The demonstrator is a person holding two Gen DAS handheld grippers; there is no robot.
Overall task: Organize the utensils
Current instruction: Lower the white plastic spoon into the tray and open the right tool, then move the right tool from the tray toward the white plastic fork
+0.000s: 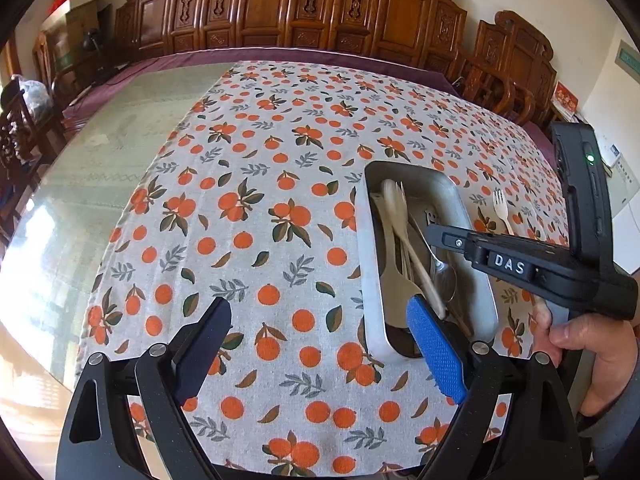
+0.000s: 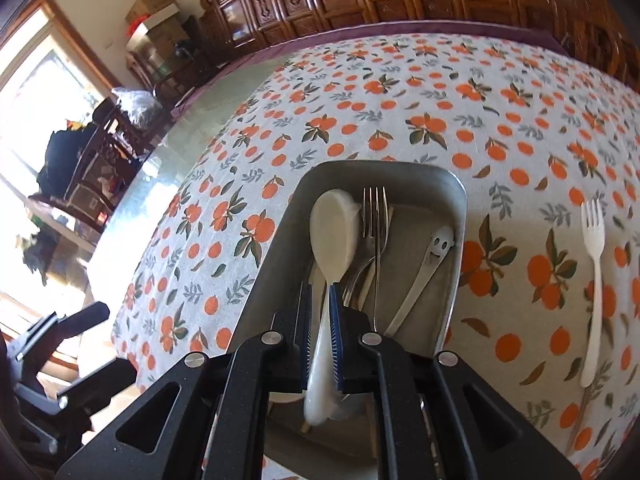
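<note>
The right gripper [image 2: 320, 320] pinches the handle of a white spoon [image 2: 334, 232], its bowl pointing to 12 o'clock over the metal tray [image 2: 456, 200]. Beside the spoon in the tray lie a steel fork [image 2: 375, 216] and a smiley-faced utensil [image 2: 438, 246]. At 3 o'clock, 1 white fork [image 2: 594, 272] lies apart on the tablecloth [image 2: 360, 120]. The left gripper [image 1: 320, 344] is spread wide above the cloth, holding nothing.

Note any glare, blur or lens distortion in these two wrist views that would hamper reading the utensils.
Left wrist view: strong window glare on the bare glass tabletop at left; fisheye bends the carved wooden cabinets; the rectangular metal tray is sharp. Right wrist view: blown-out window at left; the white plastic fork near the rim is slightly smeared; the white plastic spoon is clear.
</note>
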